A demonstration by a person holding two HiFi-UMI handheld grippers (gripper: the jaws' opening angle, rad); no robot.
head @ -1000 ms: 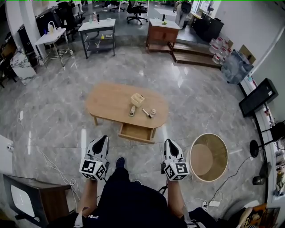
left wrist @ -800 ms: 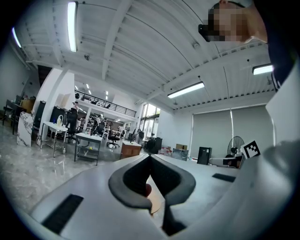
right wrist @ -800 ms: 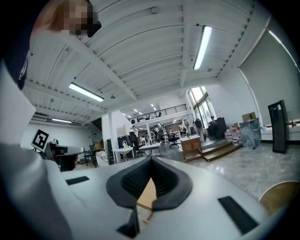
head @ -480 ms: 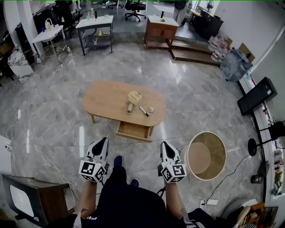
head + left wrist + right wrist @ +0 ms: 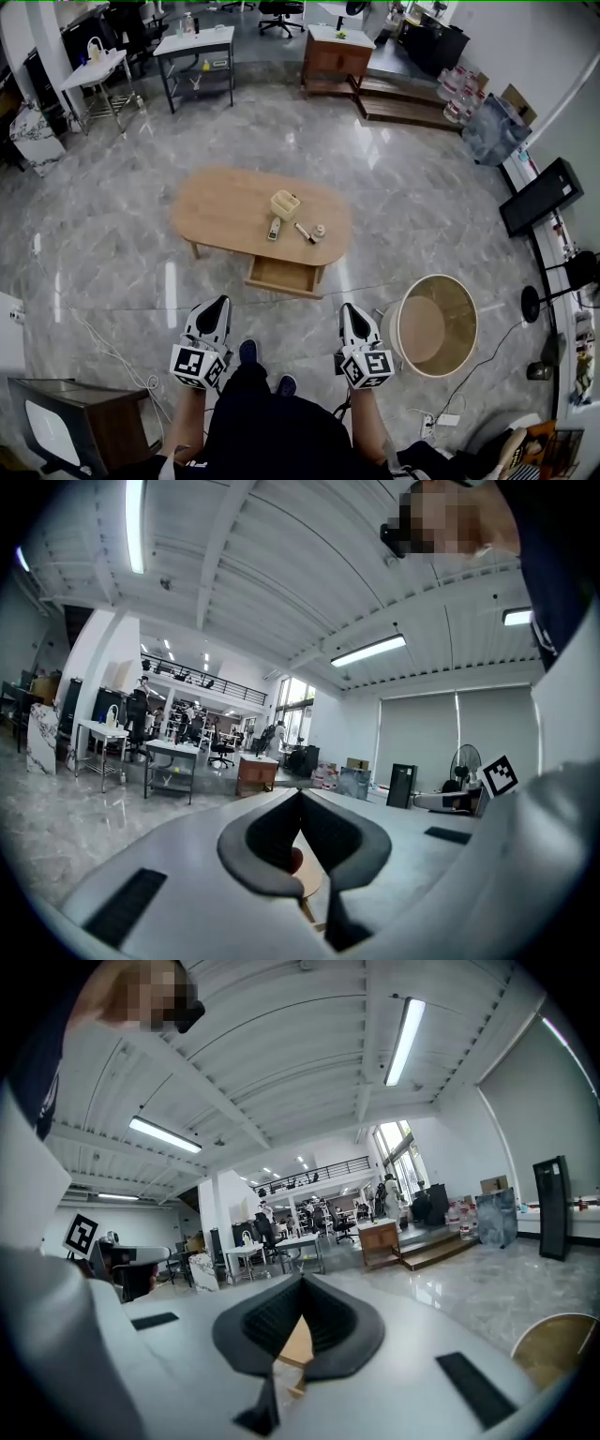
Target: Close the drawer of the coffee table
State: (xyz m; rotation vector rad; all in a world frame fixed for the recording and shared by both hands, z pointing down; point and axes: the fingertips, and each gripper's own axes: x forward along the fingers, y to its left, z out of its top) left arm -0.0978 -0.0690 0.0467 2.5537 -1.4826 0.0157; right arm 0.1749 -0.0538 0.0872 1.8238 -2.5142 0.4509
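- Two grippers low in the head view, left gripper (image 5: 221,302) and right gripper (image 5: 345,308), one in each of my hands, both aimed toward the bench (image 5: 220,202).
- left fingers (image 5: 272,832): clenched tip to tip, nothing between them.
- right fingers (image 5: 333,1321): also pressed together, empty.
- drawer (image 5: 281,276): pulled out of the bench's near long side, open, with its wood bottom showing. It sits ahead of me, roughly between the lines of the two grippers and well apart from both.
- Bench top carries a small basket (image 5: 285,203) near the middle, with a remote-like bar (image 5: 273,230) and a dark stick (image 5: 307,235) just in front of it.
- round tub (image 5: 436,328) stands on the marble floor (image 5: 112,253), just to the right of my right gripper.
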